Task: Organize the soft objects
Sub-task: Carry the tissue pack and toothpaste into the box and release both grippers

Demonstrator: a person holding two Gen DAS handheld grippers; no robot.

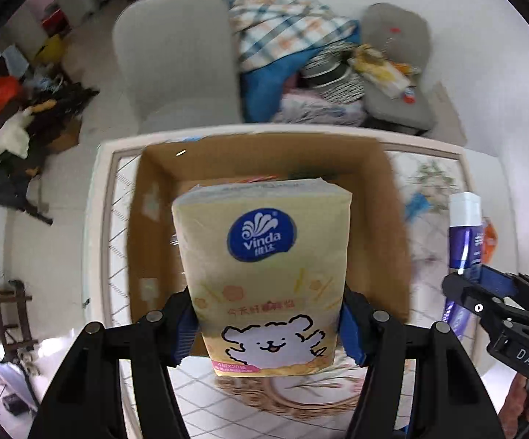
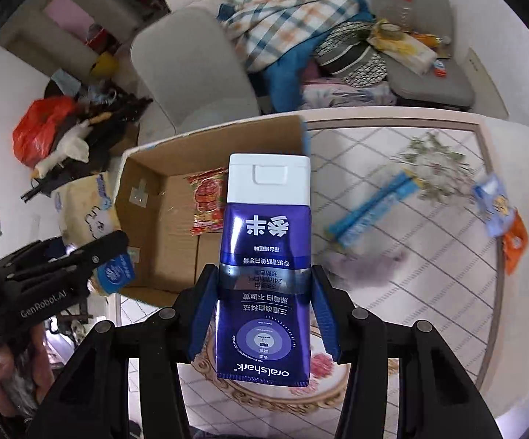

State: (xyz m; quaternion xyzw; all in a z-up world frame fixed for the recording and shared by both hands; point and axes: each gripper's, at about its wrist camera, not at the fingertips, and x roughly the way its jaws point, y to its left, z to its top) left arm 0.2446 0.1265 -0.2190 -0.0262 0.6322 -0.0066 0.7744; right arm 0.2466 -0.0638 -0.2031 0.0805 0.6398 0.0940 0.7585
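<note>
Two grippers both loaded up, left gripper (image 1: 268, 325) clamped on a yellow Vinda tissue pack (image 1: 264, 274) over the open cardboard box (image 2: 147, 226), red snack packet (image 2: 207, 201) inside, right gripper (image 2: 262, 311) squeezing a purple toothpaste tube (image 2: 266, 256), blue stick pack (image 2: 370, 208) on the table (image 2: 429, 285) at 3 o'clock

Right claw (image 2: 264, 314) clamps toothpaste tube (image 2: 266, 267) beside box (image 2: 161, 190).

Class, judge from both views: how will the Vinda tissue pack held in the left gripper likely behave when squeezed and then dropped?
The tissue pack probably yields: the left gripper pinches its sides slightly inward. Likely light. Its flat, boxy shape should land in the cardboard box without rolling.
</note>
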